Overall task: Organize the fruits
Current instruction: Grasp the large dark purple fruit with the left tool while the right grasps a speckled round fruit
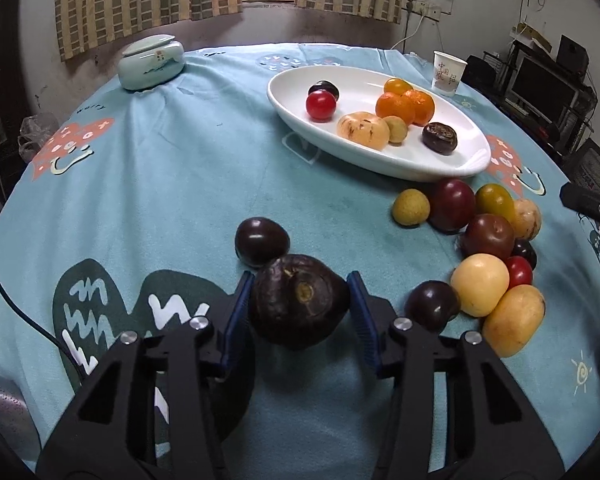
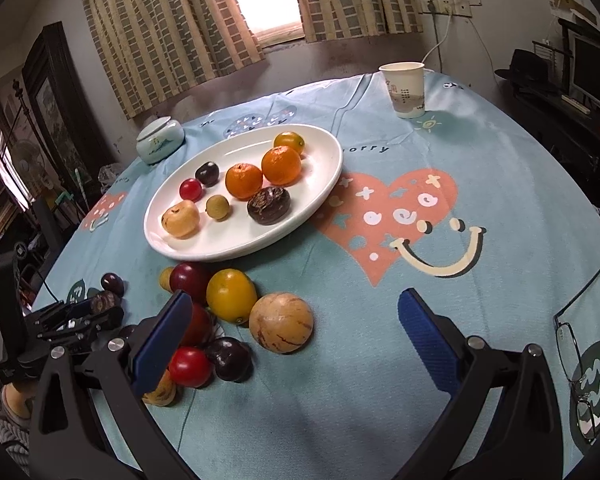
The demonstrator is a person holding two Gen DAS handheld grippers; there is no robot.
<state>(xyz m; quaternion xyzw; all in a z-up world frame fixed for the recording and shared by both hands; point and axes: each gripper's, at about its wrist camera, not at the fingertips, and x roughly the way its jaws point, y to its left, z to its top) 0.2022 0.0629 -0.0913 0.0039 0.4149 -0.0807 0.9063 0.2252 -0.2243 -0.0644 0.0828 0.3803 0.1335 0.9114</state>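
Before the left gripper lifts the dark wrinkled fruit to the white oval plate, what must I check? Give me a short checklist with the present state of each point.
1. Left gripper around the dark wrinkled round fruit: ok, both blue pads flank it.
2. Pads pressing firmly on the fruit: cannot tell; the right pad seems barely apart.
3. Neighbouring smooth dark purple fruit free of the jaws: ok, though it sits right behind the wrinkled one.
4. Free space on the white oval plate: ok, the near end is bare.
5. Right gripper out of the path: ok, open and holding nothing.
6. Paper cup beyond the plate: ok, upright and apart from it.
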